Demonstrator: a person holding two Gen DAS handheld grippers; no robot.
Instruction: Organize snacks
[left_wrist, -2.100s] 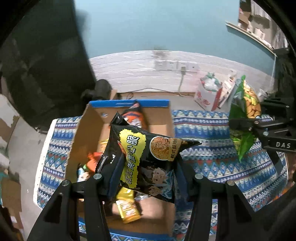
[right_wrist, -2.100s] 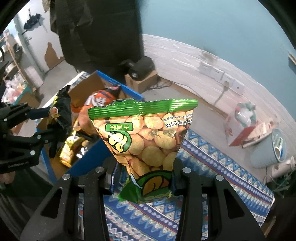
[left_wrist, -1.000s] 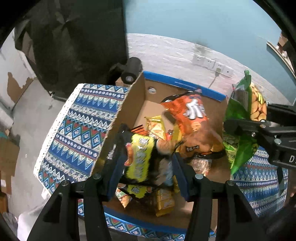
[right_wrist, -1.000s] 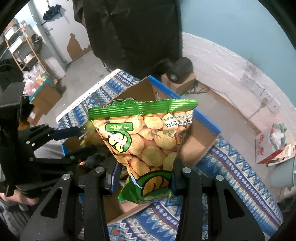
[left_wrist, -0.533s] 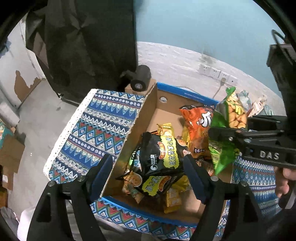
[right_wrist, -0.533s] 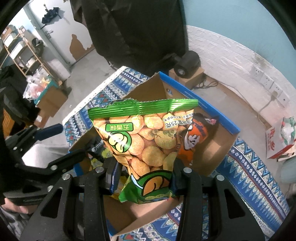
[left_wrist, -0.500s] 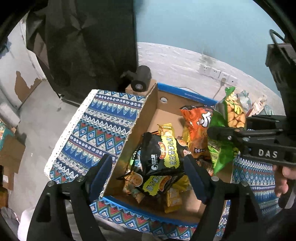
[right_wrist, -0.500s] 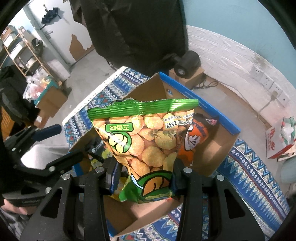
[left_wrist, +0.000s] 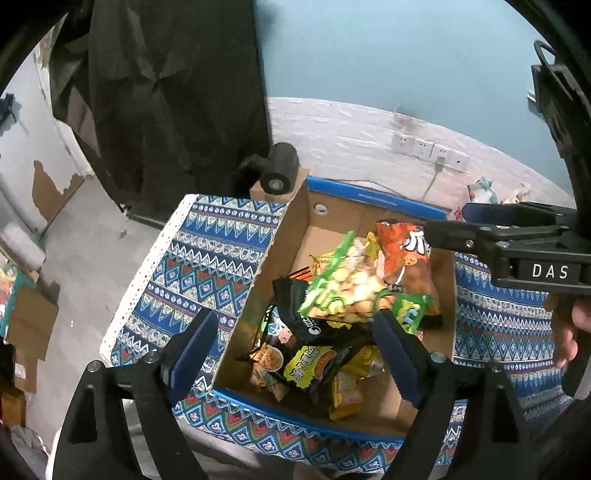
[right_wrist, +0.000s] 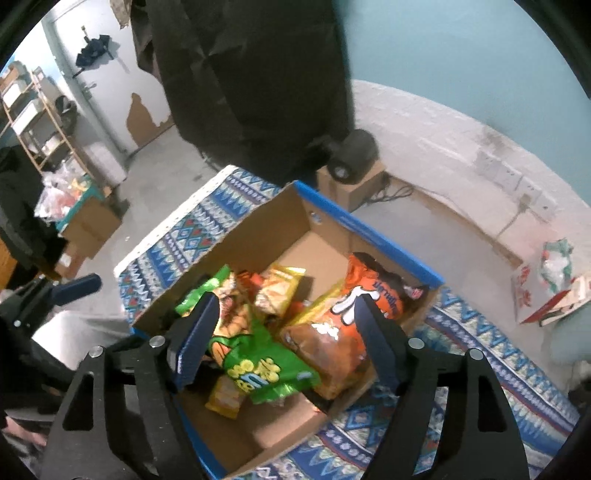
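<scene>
A cardboard box with a blue rim (left_wrist: 373, 199) (right_wrist: 388, 240) stands on a patterned cloth and holds several snack bags. The green biscuit bag (left_wrist: 351, 288) (right_wrist: 258, 362) lies blurred on top of the pile, free of both grippers. Under it lies the black-and-yellow noodle bag (left_wrist: 314, 354). An orange bag (left_wrist: 406, 258) (right_wrist: 354, 317) leans at the box's far right. My left gripper (left_wrist: 295, 347) is open and empty above the box's near side. My right gripper (right_wrist: 284, 336) is open and empty above the box; it also shows in the left wrist view (left_wrist: 498, 236).
The blue patterned cloth (left_wrist: 207, 266) covers the table around the box. A black cylinder on a small carton (right_wrist: 351, 155) sits behind the box. A dark curtain hangs behind. Cartons and shelves stand on the floor at the left (right_wrist: 85, 221).
My right gripper has opened and let go of the green biscuit bag, which dropped into the box. My left gripper let go of the black noodle bag earlier and stays open.
</scene>
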